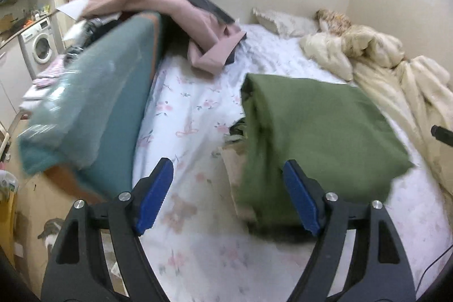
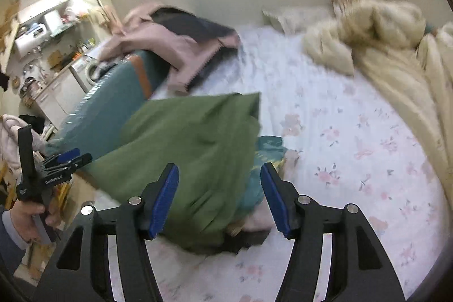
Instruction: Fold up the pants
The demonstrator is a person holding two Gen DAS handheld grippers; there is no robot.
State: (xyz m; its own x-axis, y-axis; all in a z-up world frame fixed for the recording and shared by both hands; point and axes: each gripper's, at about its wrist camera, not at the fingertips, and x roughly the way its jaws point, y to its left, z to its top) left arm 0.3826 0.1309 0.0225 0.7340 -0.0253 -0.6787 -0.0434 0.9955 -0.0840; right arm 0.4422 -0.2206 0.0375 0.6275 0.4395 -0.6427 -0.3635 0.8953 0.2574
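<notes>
Olive green pants (image 1: 317, 132) lie folded into a thick rectangle on the floral bed sheet (image 1: 192, 115), on top of other folded clothes. My left gripper (image 1: 229, 197) is open and empty, with the pants' near left corner beside its right finger. In the right wrist view the pants (image 2: 192, 154) lie just ahead of my right gripper (image 2: 219, 197), which is open and empty above their near edge. The left gripper (image 2: 65, 160) shows at the far left, held in a hand.
A teal cushion (image 1: 93, 115) leans along the bed's left edge. Pink and dark clothes (image 1: 175, 7) are piled behind it. A cream duvet (image 1: 396, 75) is bunched at the right, with a pillow (image 1: 283, 21) by the wall. Teal and pink garments (image 2: 263, 154) lie under the pants.
</notes>
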